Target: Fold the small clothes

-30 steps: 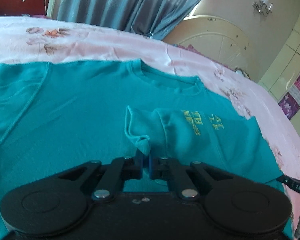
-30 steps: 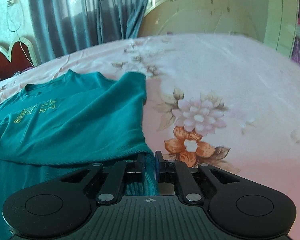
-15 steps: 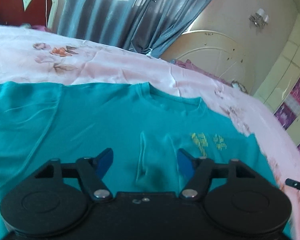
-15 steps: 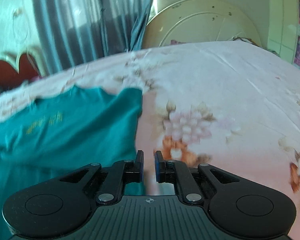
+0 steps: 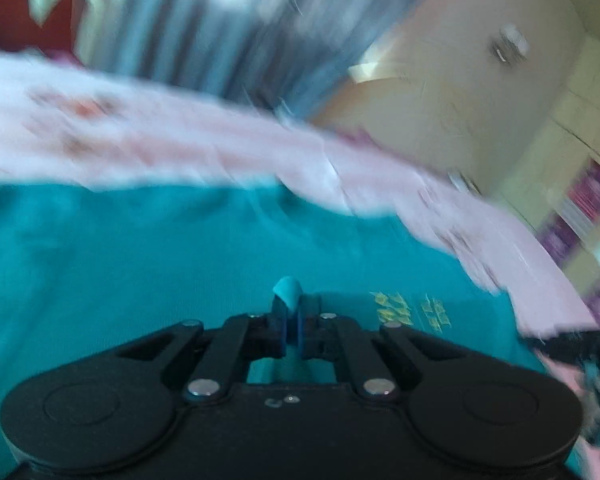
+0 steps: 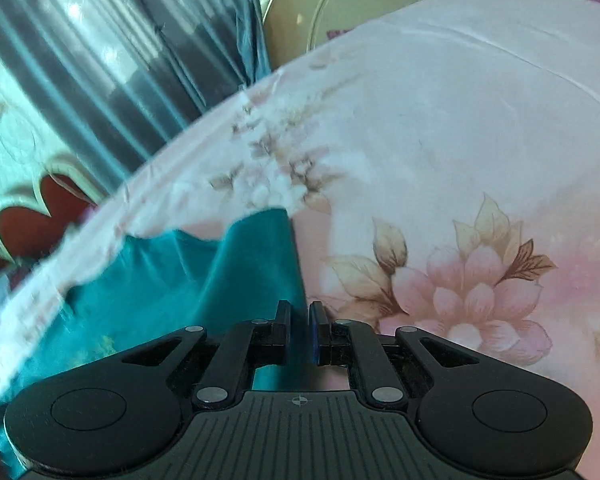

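Left gripper (image 5: 293, 322) pinches a fold of the teal shirt (image 5: 140, 264), apparently, given the blur. Right gripper (image 6: 300, 332) grips the shirt's edge on the floral sheet (image 6: 460, 140).

Grey-blue curtains (image 6: 112, 64) hang behind a floral pink bedsheet (image 6: 440, 128), beside a red heart-shaped headboard (image 6: 40, 216).

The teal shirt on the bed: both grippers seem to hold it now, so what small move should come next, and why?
Probably carry both pinched edges together across the teal shirt to lay the next fold. The left gripper has just closed on a tuft of fabric, and the right gripper pinches the shirt's side edge beside the floral bedsheet. The left view is blurred, so move slowly.
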`<state>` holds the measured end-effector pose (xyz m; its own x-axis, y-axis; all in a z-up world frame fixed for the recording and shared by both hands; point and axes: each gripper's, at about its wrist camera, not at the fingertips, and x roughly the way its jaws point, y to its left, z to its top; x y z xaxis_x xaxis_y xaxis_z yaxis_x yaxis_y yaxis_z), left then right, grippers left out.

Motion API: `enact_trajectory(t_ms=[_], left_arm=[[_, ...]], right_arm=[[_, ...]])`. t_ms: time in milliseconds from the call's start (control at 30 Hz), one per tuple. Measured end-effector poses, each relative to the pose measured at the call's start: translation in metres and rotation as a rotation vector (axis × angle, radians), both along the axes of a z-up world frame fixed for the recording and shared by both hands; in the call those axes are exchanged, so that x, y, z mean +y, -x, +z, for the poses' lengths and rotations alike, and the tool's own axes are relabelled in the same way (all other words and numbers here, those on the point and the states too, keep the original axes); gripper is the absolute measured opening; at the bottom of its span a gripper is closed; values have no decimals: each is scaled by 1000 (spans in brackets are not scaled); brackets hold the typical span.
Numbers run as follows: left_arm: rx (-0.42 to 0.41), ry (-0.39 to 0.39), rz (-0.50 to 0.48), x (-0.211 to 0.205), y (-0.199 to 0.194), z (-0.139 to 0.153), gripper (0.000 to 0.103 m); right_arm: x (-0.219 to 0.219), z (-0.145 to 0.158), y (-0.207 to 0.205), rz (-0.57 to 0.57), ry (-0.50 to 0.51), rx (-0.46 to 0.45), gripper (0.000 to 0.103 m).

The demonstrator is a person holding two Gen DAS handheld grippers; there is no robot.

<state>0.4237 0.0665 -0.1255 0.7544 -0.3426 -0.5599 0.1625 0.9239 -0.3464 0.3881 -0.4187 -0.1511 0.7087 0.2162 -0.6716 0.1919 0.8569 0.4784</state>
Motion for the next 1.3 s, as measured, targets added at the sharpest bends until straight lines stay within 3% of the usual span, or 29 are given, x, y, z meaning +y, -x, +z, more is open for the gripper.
enact_trajectory(t_ms=[167,233,300,367,400,500,567,633,700,867,1000,1133,1167,1233,1300], left_arm=[[67,-31,6,-2,-1,-18,5],[91,-6,-5,0,-5,-18,7],[96,-24,35,4,-4,-12,22],[37,-83,91,3,4,2,36],[1,-117,94,-3,7,9,38],[-44,-187,-28,-31,8,20,40],[19,-243,-119,-52,0,10,40],[71,-284,-147,-62,-7,-5,41],[65,-327,-159,-66,-7,-3,41],[36,-306,-172,-59,22,12,41],[79,-318,-196,-56,48,3,42],[47,-343,-205,-57,59,5,42],[43,-324,-215,-56,59,7,43],[68,-346,-239,-59,55,3,43],[81,-326,-238,-54,52,0,45]], right_arm=[[7,7,-3,27,57,1,9],[9,14,-4,29,76,-39,9],[12,18,-13,41,108,-56,9],[18,20,-25,58,149,-66,9],[22,21,-32,77,164,-76,9],[35,17,-55,130,244,-50,8],[40,8,-67,159,271,10,8],[42,7,-65,181,300,19,8],[42,12,-57,194,297,41,8],[59,20,0,265,339,96,8],[60,27,35,234,314,109,8],[67,44,61,205,275,32,9],[74,41,63,219,304,31,8],[83,27,61,220,376,111,8],[80,26,65,181,363,104,8]])
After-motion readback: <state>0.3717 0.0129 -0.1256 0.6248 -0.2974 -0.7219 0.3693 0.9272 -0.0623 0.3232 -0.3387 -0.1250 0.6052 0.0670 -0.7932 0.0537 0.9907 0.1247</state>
